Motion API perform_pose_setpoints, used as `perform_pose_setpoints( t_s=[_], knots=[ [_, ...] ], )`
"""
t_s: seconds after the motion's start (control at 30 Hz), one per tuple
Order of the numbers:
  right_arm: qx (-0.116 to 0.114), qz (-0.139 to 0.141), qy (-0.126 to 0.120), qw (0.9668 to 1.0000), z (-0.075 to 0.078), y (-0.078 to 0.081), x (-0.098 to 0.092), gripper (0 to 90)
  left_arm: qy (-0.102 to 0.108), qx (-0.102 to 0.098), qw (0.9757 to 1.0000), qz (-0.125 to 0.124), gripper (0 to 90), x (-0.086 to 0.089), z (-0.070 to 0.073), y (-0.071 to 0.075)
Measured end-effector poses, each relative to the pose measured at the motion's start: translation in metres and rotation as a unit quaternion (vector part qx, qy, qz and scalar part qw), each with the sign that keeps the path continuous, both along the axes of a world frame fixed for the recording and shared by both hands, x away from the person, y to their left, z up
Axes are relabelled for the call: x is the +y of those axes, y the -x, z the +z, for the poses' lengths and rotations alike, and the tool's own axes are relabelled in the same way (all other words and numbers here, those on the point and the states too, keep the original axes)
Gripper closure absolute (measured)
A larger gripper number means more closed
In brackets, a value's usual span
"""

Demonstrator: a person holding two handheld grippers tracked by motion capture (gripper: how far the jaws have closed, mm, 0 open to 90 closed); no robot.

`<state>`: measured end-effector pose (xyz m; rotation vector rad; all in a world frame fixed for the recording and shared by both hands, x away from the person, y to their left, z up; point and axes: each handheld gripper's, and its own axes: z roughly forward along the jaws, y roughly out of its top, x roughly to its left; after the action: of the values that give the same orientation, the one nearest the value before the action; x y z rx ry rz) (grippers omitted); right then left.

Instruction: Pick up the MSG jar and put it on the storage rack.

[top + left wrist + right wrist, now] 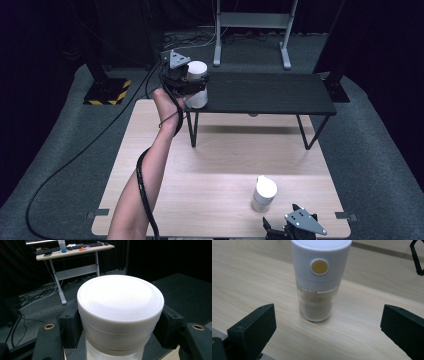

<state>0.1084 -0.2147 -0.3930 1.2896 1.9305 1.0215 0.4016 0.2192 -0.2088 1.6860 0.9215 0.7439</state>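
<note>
A clear jar with a white cap point(198, 70) is at the left end of the black raised shelf point(270, 92); I cannot tell whether it touches the shelf. My left gripper point(189, 84) is shut on it, with a hand behind. In the left gripper view the jaws press on both sides just under the white cap point(120, 305). A second jar point(263, 194) stands upright on the wooden table point(210, 170) at the front right. It has a white cap with a yellow button point(320, 267) and brownish contents. My right gripper point(295, 227) is just in front of it, open wide.
The black shelf stands on thin legs point(192, 130) across the back of the table. A cable point(142, 185) trails along the forearm. Beyond the table is a grey carpet point(55, 150), a desk frame point(252, 22) and a yellow-black striped base point(107, 92).
</note>
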Motion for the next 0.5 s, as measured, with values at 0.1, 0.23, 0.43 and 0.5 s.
perform_pose_setpoints(
  t_s=[0.1, 0.23, 0.43, 0.5],
  knots=[
    [0.000, 0.000, 0.000, 1.0000, -0.0003, -0.0002, -0.0004, 0.0, 0.001, 0.001, 1.0000, 0.003, 34.0, -0.0001, -0.0011, -0.0011],
    [0.000, 0.000, 0.000, 1.0000, -0.0006, 0.0000, -0.0006, 0.0, 0.001, 0.005, 1.0000, 0.006, 34.0, 0.0007, -0.0026, -0.0031],
    [0.001, -0.002, -0.001, 1.0000, -0.0008, 0.0006, -0.0014, 0.0, 0.002, 0.008, 1.0000, 0.005, 34.0, 0.0028, -0.0049, -0.0052],
    [0.001, -0.003, -0.002, 1.0000, -0.0011, 0.0006, -0.0017, 0.0, 0.002, 0.010, 0.9999, 0.007, 34.0, 0.0030, -0.0061, -0.0061]
  ],
)
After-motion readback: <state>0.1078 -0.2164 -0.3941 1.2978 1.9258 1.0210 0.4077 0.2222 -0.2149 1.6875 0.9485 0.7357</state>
